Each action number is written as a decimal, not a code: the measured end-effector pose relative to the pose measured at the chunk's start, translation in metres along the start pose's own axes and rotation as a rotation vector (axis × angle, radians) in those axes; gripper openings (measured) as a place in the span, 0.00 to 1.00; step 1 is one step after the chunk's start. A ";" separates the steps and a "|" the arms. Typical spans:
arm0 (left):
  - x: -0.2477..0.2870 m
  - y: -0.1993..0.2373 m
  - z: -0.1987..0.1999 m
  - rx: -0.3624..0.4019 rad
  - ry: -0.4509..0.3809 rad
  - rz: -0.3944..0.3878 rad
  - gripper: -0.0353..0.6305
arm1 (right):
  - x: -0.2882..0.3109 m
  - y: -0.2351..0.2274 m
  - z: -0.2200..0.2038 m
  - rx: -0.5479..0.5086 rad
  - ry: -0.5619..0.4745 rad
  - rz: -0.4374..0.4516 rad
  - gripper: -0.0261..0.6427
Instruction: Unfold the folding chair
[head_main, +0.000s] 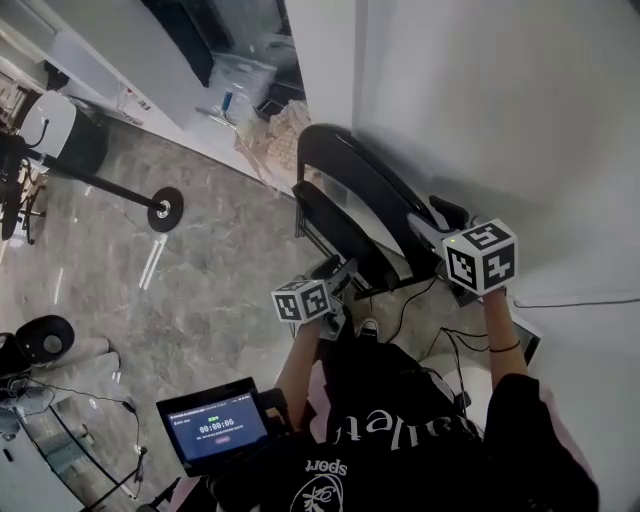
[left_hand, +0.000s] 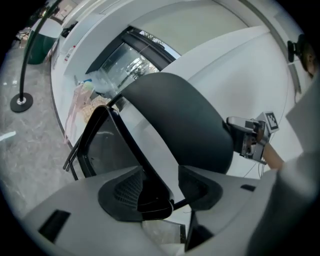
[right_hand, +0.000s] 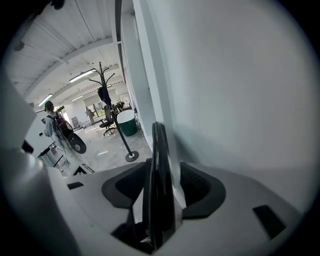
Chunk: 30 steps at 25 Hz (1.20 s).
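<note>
The chair (head_main: 350, 200) stands on the floor (head_main: 220, 290) and leans on the wall (head_main: 500, 120) to its right. The left gripper (head_main: 338, 280) is at the chair's near lower edge, with a frame bar between its parted jaws. The right gripper (head_main: 437, 222) is at the chair's right edge, which lies between its parted jaws. A stand (head_main: 160, 208) is well left of the chair, a bag (head_main: 268, 135) is behind it, and a tablet (head_main: 215, 428) is nearest the person.

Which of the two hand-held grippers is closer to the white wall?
The right gripper: its jaws straddle the edge of the folded chair right beside the wall. The left gripper sits at the chair's frame, farther out over the floor.
</note>
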<state>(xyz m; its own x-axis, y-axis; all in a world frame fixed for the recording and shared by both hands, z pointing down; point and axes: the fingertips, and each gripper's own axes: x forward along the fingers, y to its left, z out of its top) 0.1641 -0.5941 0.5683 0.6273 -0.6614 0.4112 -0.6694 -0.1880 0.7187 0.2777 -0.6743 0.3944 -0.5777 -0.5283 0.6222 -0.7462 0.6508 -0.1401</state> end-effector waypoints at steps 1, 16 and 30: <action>0.008 0.007 -0.001 -0.007 0.024 0.003 0.37 | 0.006 -0.003 0.003 0.013 0.011 0.012 0.34; 0.109 0.052 -0.008 -0.285 0.133 -0.029 0.44 | 0.069 0.011 -0.002 0.047 0.277 0.190 0.33; 0.110 0.057 -0.004 -0.384 0.022 0.006 0.40 | 0.073 0.017 -0.010 -0.019 0.336 0.215 0.15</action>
<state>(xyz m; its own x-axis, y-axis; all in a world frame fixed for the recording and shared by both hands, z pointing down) 0.1965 -0.6745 0.6565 0.6348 -0.6451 0.4253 -0.4779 0.1047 0.8722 0.2264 -0.6965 0.4449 -0.5771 -0.1736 0.7980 -0.6121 0.7389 -0.2819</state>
